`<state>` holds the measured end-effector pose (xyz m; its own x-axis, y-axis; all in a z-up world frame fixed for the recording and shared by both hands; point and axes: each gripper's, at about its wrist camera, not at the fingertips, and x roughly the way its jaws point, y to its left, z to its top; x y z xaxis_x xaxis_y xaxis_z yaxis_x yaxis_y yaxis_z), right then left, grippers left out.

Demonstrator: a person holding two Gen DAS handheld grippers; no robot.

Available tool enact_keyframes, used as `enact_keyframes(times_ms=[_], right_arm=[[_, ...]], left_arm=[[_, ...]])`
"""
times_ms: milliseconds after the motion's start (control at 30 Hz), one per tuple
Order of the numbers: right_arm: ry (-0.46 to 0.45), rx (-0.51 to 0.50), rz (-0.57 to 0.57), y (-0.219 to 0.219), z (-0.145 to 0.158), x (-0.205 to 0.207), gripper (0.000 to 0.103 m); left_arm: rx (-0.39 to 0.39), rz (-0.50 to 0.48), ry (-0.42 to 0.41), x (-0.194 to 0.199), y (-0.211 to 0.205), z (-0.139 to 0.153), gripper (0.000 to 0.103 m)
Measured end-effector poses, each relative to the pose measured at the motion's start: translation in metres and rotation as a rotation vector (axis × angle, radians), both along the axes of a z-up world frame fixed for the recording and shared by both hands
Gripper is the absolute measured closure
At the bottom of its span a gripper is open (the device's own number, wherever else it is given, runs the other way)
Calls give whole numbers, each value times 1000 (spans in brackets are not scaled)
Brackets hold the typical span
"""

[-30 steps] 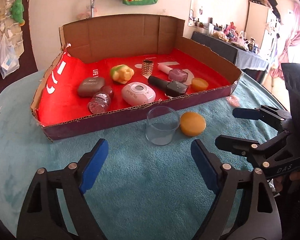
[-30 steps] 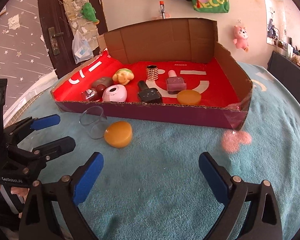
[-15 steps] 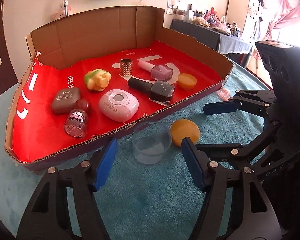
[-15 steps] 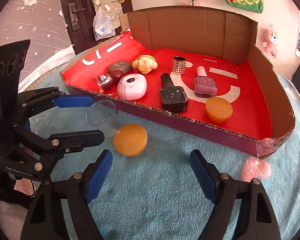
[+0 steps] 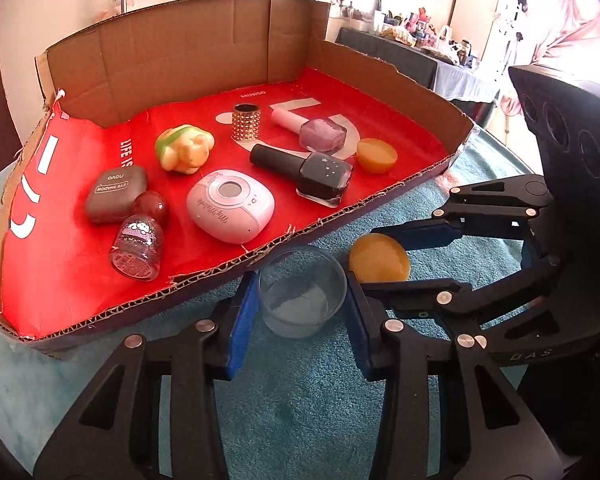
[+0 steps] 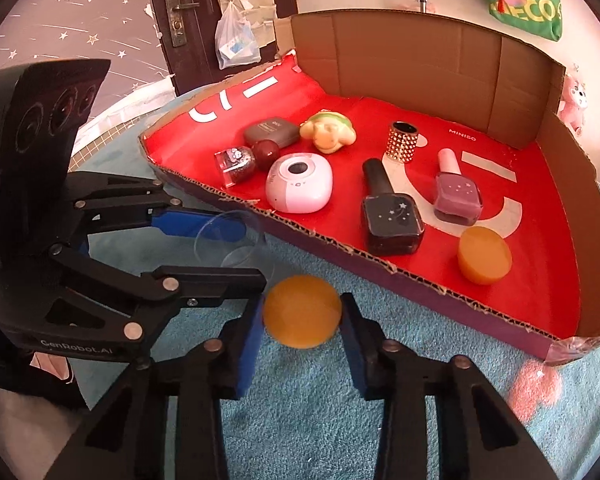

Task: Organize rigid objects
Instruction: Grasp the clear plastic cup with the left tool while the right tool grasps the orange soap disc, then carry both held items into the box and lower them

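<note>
A clear cup (image 5: 302, 291) is flanked by the left gripper (image 5: 300, 312), whose blue pads sit just beside its walls; whether contact is made cannot be told. An orange puck (image 6: 302, 311) is bracketed narrowly by the right gripper (image 6: 302, 320), the pads at its edges; a firm grip cannot be confirmed. Both items rest on a teal cloth (image 6: 308, 396), just outside the near wall of the box (image 5: 236, 36), toward 12 o'clock. Seen from the cup, the puck lies at 2 o'clock.
</note>
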<state>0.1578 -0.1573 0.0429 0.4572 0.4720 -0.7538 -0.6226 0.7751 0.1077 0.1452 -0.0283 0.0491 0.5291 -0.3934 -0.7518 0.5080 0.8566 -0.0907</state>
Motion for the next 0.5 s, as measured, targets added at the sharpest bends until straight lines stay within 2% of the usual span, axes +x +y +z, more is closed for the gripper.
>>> enact_keyframes(times_ms=[333, 500], right_arm=[[-58, 61, -110, -22, 17, -13, 63], [-62, 81, -141, -29, 20, -20, 63]], left_arm=[[-35, 43, -84, -22, 3, 20, 64], [-42, 46, -91, -28, 4, 22, 64]])
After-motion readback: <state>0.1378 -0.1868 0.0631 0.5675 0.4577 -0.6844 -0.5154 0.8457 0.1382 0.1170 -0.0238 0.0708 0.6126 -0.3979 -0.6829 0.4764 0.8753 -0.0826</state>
